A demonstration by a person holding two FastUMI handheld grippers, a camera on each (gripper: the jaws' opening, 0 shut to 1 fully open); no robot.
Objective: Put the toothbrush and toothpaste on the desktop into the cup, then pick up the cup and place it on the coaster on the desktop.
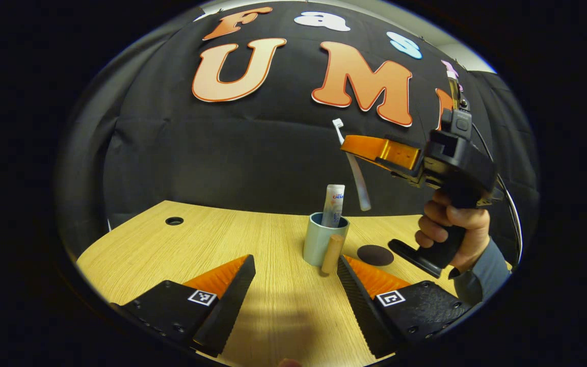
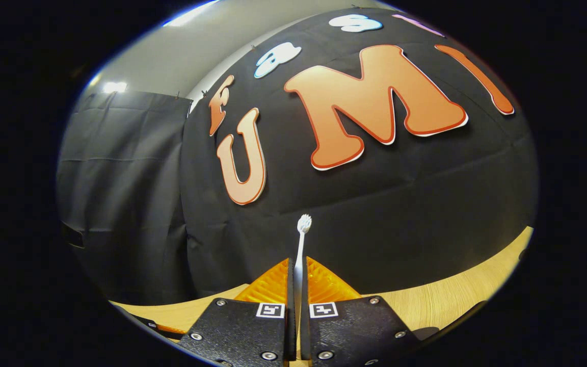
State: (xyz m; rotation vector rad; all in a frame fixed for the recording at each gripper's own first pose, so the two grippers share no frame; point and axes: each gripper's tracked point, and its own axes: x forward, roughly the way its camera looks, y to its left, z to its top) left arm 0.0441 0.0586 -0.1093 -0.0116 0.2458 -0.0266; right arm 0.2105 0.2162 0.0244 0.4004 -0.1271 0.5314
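Note:
A grey cup (image 1: 319, 242) with a wooden handle (image 1: 332, 253) stands on the wooden desktop (image 1: 222, 239), and the toothpaste tube (image 1: 334, 204) is upright inside it. My left gripper (image 1: 296, 285) is open just in front of the cup, holding nothing. The right gripper (image 1: 348, 146), held by a hand (image 1: 449, 219), hovers above and to the right of the cup, shut on the white toothbrush (image 1: 359, 186). The brush hangs tilted, bristles up, with its lower end above the cup's right rim. In the right gripper view, that gripper (image 2: 298, 278) clamps the toothbrush (image 2: 301, 239). A dark round coaster (image 1: 375, 255) lies right of the cup.
A cable hole (image 1: 174, 220) sits in the desktop at the far left. The black cloth wall rises right behind the table. A bare stretch of desktop (image 2: 451, 300) shows to the right in the right gripper view.

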